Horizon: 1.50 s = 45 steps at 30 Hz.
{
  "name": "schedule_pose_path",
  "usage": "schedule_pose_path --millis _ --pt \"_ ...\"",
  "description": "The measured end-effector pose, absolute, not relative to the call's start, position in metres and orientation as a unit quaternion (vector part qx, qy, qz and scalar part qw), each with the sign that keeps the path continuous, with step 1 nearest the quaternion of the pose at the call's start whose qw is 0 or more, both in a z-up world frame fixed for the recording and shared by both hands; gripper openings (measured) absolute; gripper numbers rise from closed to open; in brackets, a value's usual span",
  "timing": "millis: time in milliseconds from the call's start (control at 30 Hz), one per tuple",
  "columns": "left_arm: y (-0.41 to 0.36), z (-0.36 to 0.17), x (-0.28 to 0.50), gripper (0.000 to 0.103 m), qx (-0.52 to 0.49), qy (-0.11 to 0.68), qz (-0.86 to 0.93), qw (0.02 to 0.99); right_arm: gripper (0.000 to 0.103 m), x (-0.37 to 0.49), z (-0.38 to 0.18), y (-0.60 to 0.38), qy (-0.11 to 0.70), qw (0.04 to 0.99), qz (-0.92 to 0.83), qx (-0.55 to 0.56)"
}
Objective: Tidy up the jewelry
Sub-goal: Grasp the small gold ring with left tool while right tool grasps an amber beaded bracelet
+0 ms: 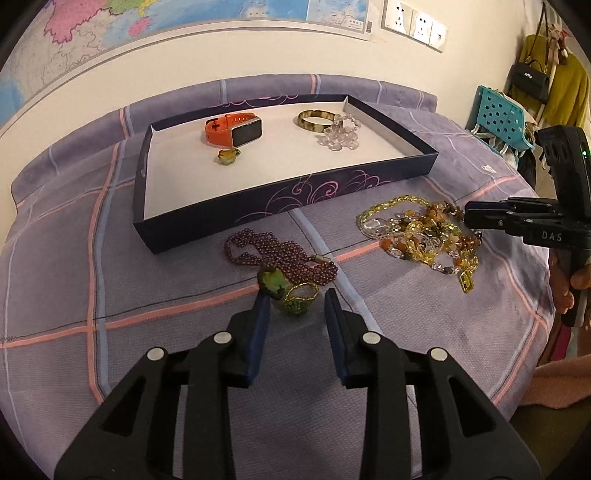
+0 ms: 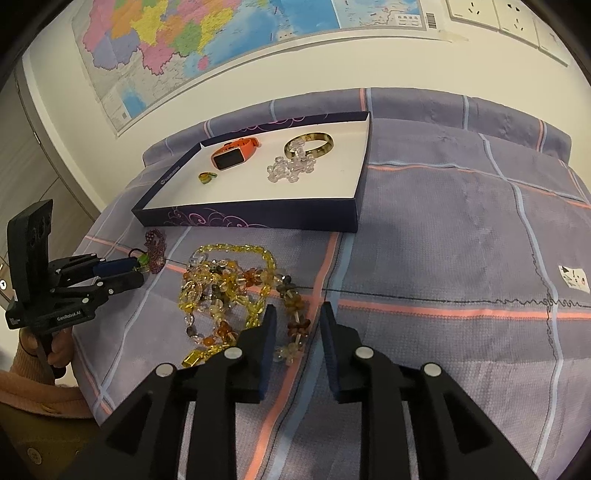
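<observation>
A dark blue tray [image 1: 332,192] [image 2: 258,218] holds an orange watch [image 1: 232,129] [image 2: 234,153], a small green-yellow charm [image 1: 228,156], a tortoiseshell bangle [image 1: 317,119] [image 2: 309,144] and a clear crystal bracelet [image 1: 341,134] [image 2: 291,168]. On the bedspread lie a maroon bead necklace [image 1: 280,256], a green beaded ring [image 1: 300,297], a green pendant [image 1: 273,282] and a yellow-amber bead pile [image 1: 421,230] [image 2: 229,291]. My left gripper [image 1: 297,299] is open around the green ring. My right gripper [image 2: 295,314] is open over the amber beads' right end.
The checked purple bedspread [image 2: 461,258] covers the surface. A wall map [image 2: 207,40] and sockets [image 1: 415,22] are behind. A blue basket [image 1: 498,114] and hanging bags [image 1: 528,79] stand at the right.
</observation>
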<state>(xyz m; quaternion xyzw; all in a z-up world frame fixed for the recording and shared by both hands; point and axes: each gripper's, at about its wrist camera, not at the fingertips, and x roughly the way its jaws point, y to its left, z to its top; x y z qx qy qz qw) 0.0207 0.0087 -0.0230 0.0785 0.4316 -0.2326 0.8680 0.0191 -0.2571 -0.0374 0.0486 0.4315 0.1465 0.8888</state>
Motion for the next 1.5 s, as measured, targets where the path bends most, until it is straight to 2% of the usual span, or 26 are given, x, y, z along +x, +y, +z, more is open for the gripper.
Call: schedule_pose_path --millis 67,167,533,633,700,1267,1333,1500 --pt "0.007 -0.023 0.02 0.028 0.078 0.432 -0.235 0.867 0.024 0.02 -0.037 -0.258 0.431 0.889 0.145 0.049" --pt "0.004 -0.023 0.017 0.019 0.079 0.431 -0.239 0.867 0.029 0.021 -0.037 -0.257 0.431 0.889 0.146 0.045" --pt "0.009 -0.021 0.016 0.013 0.061 0.434 -0.243 0.865 0.029 0.032 -0.037 -0.239 0.43 0.892 0.136 -0.005" --pt "0.009 -0.021 0.014 0.013 0.059 0.433 -0.244 0.866 0.014 0.034 -0.038 -0.235 0.429 0.894 0.123 -0.028" --pt "0.01 -0.02 0.014 0.013 0.056 0.433 -0.245 0.866 0.009 0.034 -0.037 -0.235 0.431 0.893 0.126 -0.028" --pt "0.019 0.009 0.011 0.013 0.031 0.399 -0.259 0.879 0.008 0.015 0.023 -0.218 0.357 0.918 0.168 -0.041" --pt "0.02 0.015 0.013 0.013 0.028 0.392 -0.261 0.882 0.0 0.015 0.031 -0.215 0.348 0.92 0.172 -0.047" --pt "0.017 0.025 0.018 0.013 0.03 0.378 -0.264 0.887 0.0 0.019 0.046 -0.21 0.333 0.925 0.175 -0.06"
